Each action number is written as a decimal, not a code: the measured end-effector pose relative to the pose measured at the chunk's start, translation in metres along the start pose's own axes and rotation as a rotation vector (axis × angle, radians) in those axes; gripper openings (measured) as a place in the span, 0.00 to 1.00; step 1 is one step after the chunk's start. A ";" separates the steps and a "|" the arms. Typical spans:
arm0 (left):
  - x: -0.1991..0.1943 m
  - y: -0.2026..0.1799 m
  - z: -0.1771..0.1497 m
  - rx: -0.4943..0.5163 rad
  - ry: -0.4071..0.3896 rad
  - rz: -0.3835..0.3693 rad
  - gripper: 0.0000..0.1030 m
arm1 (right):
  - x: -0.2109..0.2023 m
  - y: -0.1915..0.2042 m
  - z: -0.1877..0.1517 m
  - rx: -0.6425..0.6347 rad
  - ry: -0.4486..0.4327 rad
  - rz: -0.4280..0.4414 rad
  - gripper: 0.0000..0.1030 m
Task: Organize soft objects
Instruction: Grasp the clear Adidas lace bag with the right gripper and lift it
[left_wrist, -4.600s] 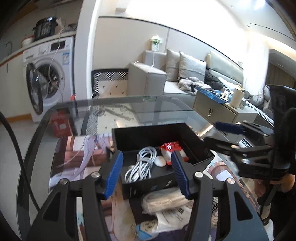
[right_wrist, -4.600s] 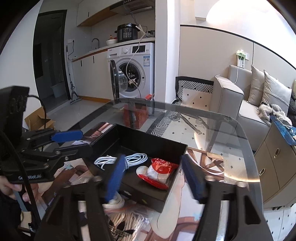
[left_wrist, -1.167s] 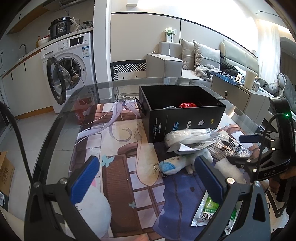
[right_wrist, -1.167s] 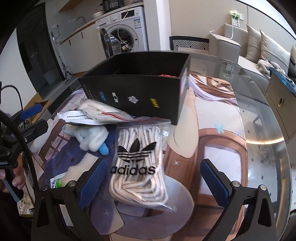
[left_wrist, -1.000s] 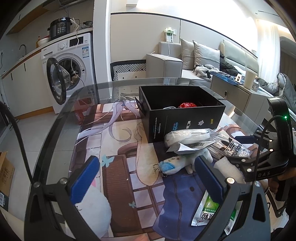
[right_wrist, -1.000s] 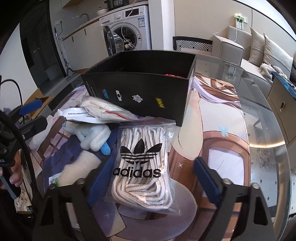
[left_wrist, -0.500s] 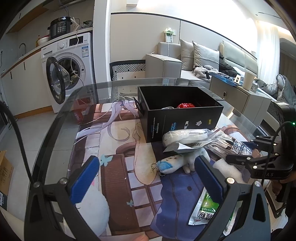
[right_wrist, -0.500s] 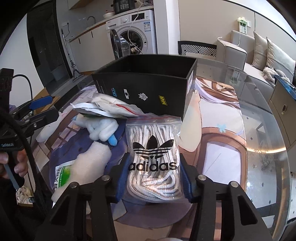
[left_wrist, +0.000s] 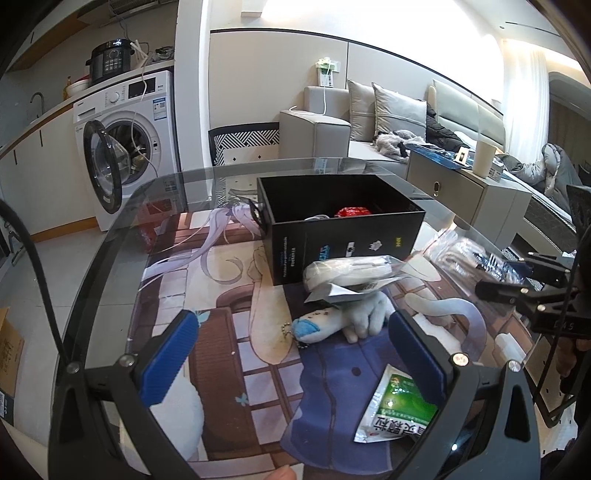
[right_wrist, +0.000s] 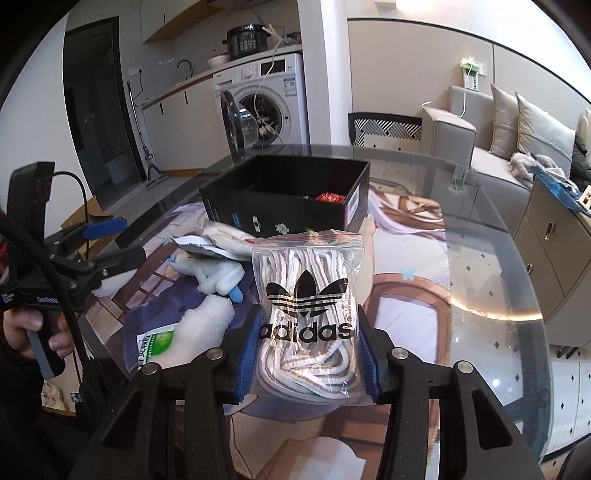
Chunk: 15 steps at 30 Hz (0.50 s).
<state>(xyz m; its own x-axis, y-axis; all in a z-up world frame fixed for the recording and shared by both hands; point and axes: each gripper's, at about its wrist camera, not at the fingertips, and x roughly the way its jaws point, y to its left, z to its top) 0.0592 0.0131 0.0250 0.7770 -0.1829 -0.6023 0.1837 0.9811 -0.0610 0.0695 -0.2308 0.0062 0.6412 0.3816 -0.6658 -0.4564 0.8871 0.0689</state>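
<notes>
My right gripper (right_wrist: 308, 341) is shut on a clear adidas bag of white laces (right_wrist: 306, 295) and holds it off the mat; the bag also shows in the left wrist view (left_wrist: 461, 251). A black open box (right_wrist: 288, 199) stands behind it, with a red packet (left_wrist: 352, 212) and white cable inside. My left gripper (left_wrist: 295, 350) is open and empty above the mat, in front of a small white and blue plush (left_wrist: 340, 317). A white packet (left_wrist: 351, 269) leans against the box (left_wrist: 343, 236).
A green-labelled packet (left_wrist: 399, 410) and a white foam roll (right_wrist: 207, 314) lie on the printed mat (left_wrist: 229, 332). A large white plush (left_wrist: 177, 417) sits at the front left. The round glass table's edge (right_wrist: 517, 295) curves at the right.
My right gripper has closed on the adidas bag and lifted it from the mat. My left gripper has narrowed a little and stays open.
</notes>
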 end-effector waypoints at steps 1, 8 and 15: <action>0.000 -0.001 0.000 0.000 0.003 -0.004 1.00 | -0.004 -0.001 0.000 0.001 -0.008 0.000 0.45; -0.002 -0.015 -0.004 0.032 0.024 -0.068 1.00 | -0.031 -0.007 -0.003 0.009 -0.050 0.000 0.45; -0.009 -0.031 -0.018 0.109 0.037 -0.106 1.00 | -0.050 -0.008 -0.014 0.010 -0.060 0.005 0.45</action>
<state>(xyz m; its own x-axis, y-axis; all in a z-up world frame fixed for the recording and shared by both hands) 0.0353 -0.0148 0.0180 0.7271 -0.2809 -0.6264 0.3292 0.9434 -0.0408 0.0326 -0.2600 0.0284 0.6748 0.4010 -0.6196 -0.4542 0.8873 0.0796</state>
